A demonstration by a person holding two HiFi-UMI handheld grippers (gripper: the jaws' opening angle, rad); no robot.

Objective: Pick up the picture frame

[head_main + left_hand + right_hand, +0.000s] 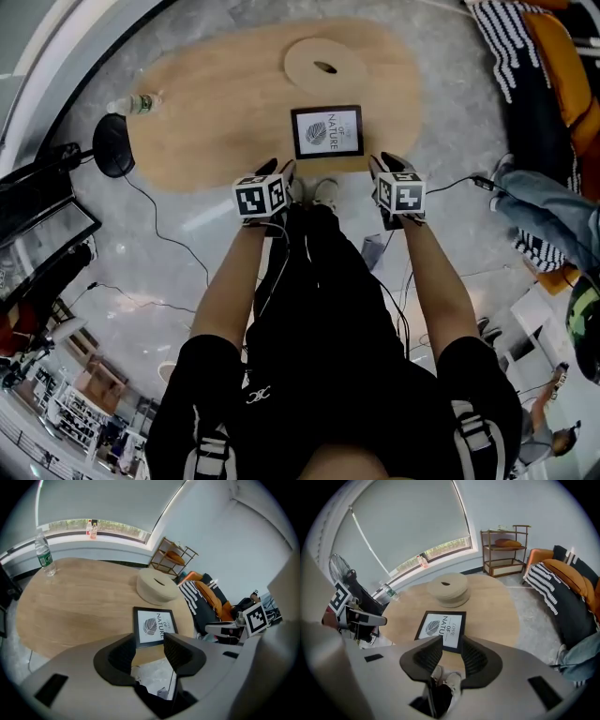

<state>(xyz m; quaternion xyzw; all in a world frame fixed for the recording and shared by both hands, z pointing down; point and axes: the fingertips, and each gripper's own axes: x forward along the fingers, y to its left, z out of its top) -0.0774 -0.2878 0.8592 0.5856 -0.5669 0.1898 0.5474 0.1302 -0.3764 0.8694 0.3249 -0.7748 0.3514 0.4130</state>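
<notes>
The picture frame (327,131) is black, with a leaf print and lettering, and lies flat near the front edge of the wooden table (206,103). In the head view my left gripper (284,173) hangs just short of its near left corner and my right gripper (382,169) just short of its near right corner. From the left gripper (149,653), the frame (153,626) lies just beyond open jaws with nothing between them. The right gripper (451,654) also stands open and empty, with the frame (443,629) just past its tips.
A round pale wooden disc (325,64) sits behind the frame. A water bottle (131,103) stands at the table's left end, beside a black fan (112,145). A sofa with a striped blanket (525,56) is to the right. Cables run over the floor (169,234).
</notes>
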